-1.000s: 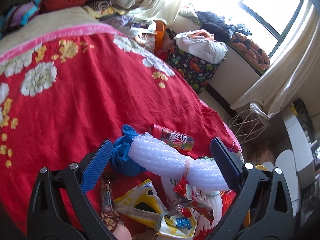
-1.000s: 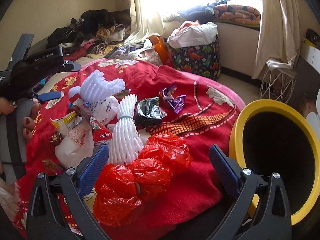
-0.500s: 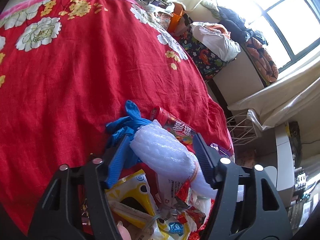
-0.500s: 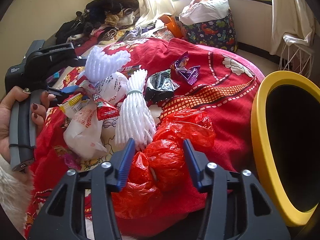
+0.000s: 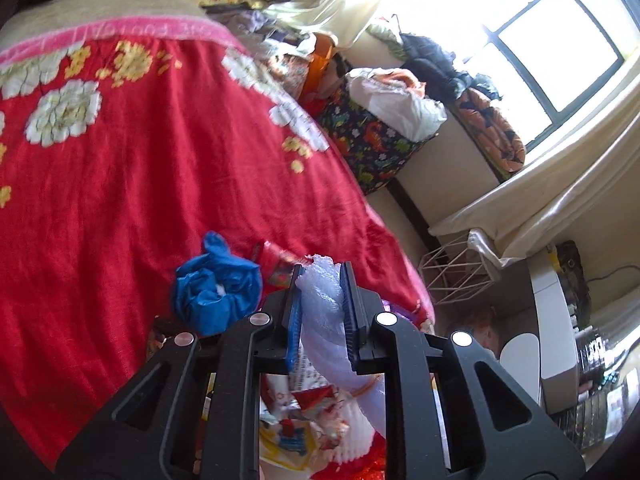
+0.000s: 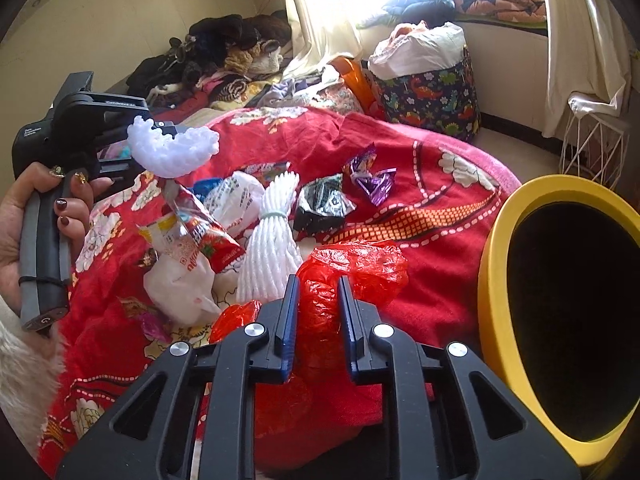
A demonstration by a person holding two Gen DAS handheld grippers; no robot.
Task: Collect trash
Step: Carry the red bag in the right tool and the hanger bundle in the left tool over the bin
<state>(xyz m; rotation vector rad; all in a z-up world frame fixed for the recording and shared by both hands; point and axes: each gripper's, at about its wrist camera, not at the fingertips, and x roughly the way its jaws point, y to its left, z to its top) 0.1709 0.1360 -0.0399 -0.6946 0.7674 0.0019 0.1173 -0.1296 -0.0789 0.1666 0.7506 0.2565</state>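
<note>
Left tool (image 5: 320, 308) clamps the foam net (image 5: 320, 296); right tool (image 6: 318, 316) pinches the red bag (image 6: 352, 264). Both grips have just closed, probably for carrying to the yellow bin (image 6: 496, 248) beside the bed (image 5: 160, 200).

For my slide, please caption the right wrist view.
Right claw shut on red plastic bag, beside the yellow bin.

The yellow bin (image 6: 496, 248) is cut off by the picture's right edge, and its inside is too dark to see. Beside the bin, the red bag (image 6: 352, 268) is partly hidden behind the right gripper (image 6: 318, 312). The small print on the wrappers (image 6: 208, 236) beyond the bag is too tiny to read.
</note>
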